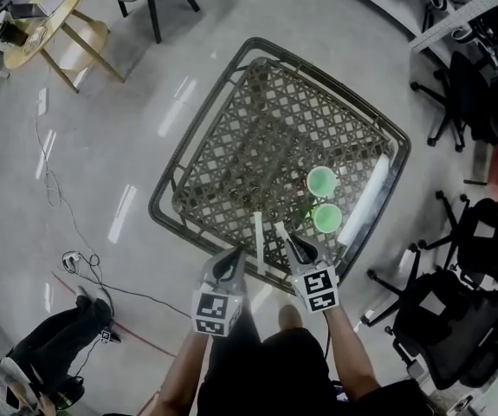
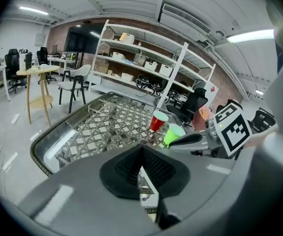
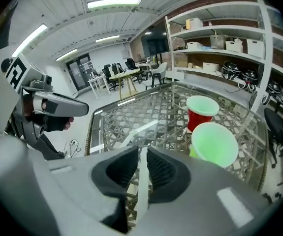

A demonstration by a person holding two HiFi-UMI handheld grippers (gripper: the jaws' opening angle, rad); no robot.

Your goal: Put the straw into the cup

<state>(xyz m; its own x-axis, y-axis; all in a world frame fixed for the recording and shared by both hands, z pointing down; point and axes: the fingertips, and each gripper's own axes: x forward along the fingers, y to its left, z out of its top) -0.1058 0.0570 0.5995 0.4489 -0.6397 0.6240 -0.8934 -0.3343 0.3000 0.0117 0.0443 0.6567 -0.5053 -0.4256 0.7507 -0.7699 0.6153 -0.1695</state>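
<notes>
Two cups stand near the right edge of the glass-topped wicker table [image 1: 203, 126]: a red cup [image 1: 321, 180] [image 3: 200, 113] and, nearer me, a green cup [image 1: 326, 217] [image 3: 214, 144]. My right gripper [image 1: 290, 243] [image 3: 142, 154] hangs just left of the green cup. A white straw [image 3: 141, 181] [image 1: 281, 231] runs between its jaws, which stand slightly apart. A second white straw [image 1: 258, 241] [image 3: 141, 130] lies flat on the table between the grippers. My left gripper [image 1: 234, 254] [image 2: 142, 156] is at the near edge, pads together; something white shows below them, and whether it is gripped is unclear.
Black office chairs [image 1: 456, 319] crowd the floor to the right of the table. A round wooden table [image 1: 45, 16] and a chair stand at the far left. Cables [image 1: 75, 258] trail over the floor, and a person's legs [image 1: 62, 336] are at the near left. Shelving [image 2: 146, 68] rises beyond the table.
</notes>
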